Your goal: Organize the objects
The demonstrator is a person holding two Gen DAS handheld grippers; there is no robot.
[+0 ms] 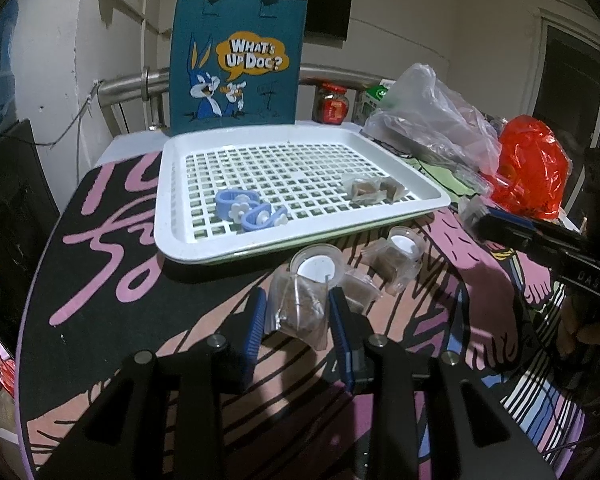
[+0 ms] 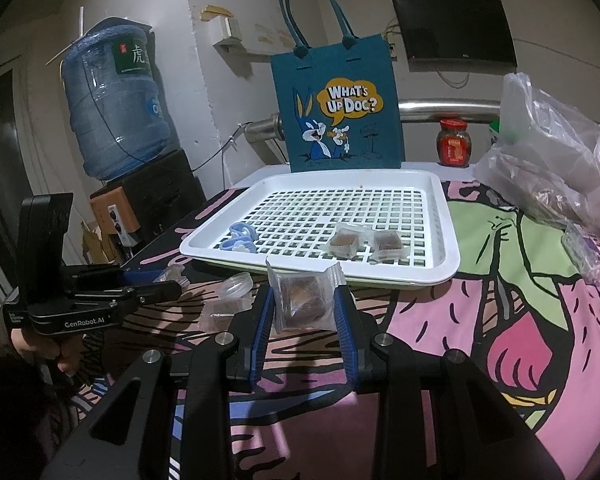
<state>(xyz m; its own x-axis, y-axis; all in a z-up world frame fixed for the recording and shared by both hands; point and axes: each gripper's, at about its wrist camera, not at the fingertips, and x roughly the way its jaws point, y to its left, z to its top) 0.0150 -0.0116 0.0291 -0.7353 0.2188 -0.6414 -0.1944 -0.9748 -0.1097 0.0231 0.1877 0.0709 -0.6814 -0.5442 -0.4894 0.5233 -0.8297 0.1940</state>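
Observation:
A white slotted tray (image 1: 172,216) (image 2: 440,264) holds blue flower clips (image 1: 250,210) (image 2: 240,238) and two wrapped brown snack packets (image 1: 374,190) (image 2: 364,242). My left gripper (image 1: 298,316) is shut on a clear packet of brown snack (image 1: 300,308) just in front of the tray. My right gripper (image 2: 304,308) is shut on another wrapped brown packet (image 2: 302,298), held above the mat near the tray's front edge. More packets (image 1: 392,262) and a small clear cup (image 1: 316,268) lie on the mat between the grippers.
A blue "What's Up Doc?" tote bag (image 1: 236,68) (image 2: 336,108) stands behind the tray. Clear plastic bags (image 1: 432,120) (image 2: 552,160), a red bag (image 1: 532,168) and a red-lidded jar (image 2: 454,142) sit at the right. A water bottle (image 2: 116,108) stands at the left.

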